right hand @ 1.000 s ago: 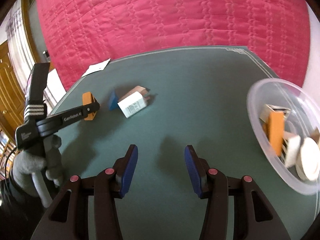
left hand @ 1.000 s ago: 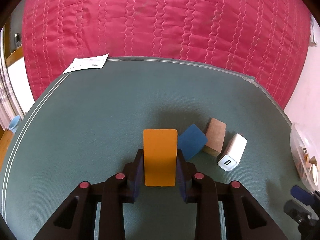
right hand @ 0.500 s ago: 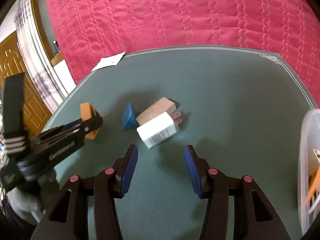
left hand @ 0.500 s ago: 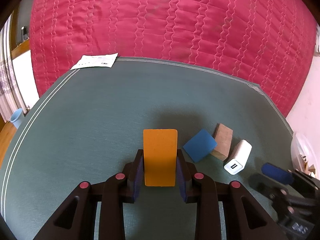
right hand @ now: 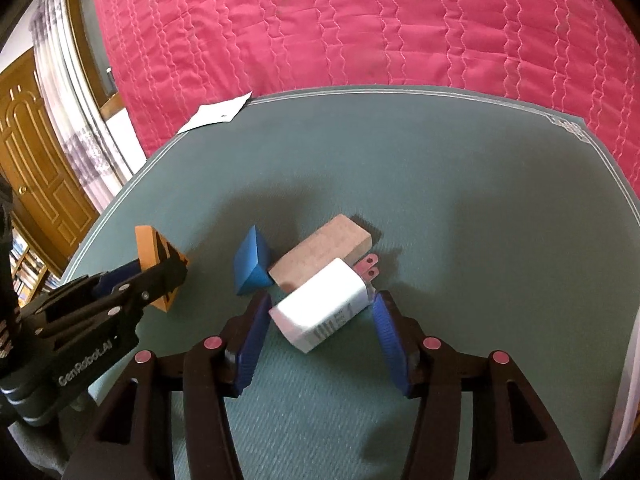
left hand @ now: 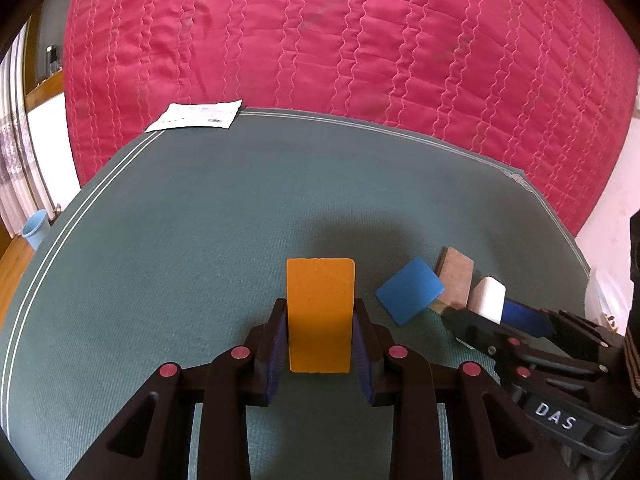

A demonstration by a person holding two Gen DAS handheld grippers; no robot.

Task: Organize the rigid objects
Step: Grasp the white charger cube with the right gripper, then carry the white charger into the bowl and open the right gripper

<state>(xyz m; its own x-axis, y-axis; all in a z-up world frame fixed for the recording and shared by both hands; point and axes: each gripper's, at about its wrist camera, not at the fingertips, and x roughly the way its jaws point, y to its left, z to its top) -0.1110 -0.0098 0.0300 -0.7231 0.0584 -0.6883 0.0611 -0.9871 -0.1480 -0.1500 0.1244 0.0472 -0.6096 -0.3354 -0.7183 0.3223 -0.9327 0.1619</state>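
Note:
My left gripper [left hand: 320,332] is shut on an orange block [left hand: 321,314], held upright just above the green mat; the same orange block [right hand: 154,262] shows at the left of the right wrist view. A blue block [right hand: 251,261], a tan wooden block [right hand: 320,255] and a white USB charger [right hand: 320,309] with pink prongs lie together on the mat. My right gripper [right hand: 320,312] straddles the charger with its jaws opening; the pads stand clear of its sides. In the left wrist view the charger [left hand: 487,298] sits beside the blue block [left hand: 410,290] and the tan block [left hand: 456,282].
The green mat [left hand: 180,240] lies over a red quilted cover [left hand: 320,52]. A white paper slip [left hand: 196,115] sits at the mat's far left corner. A clear plastic bowl's rim [right hand: 624,392] shows at the right edge. A wooden door [right hand: 36,168] and a small blue cup [left hand: 35,229] are off to the left.
My right gripper has swung left from beside the plastic bowl to the charger, and its jaws have widened around it. The left gripper has kept still with the orange block.

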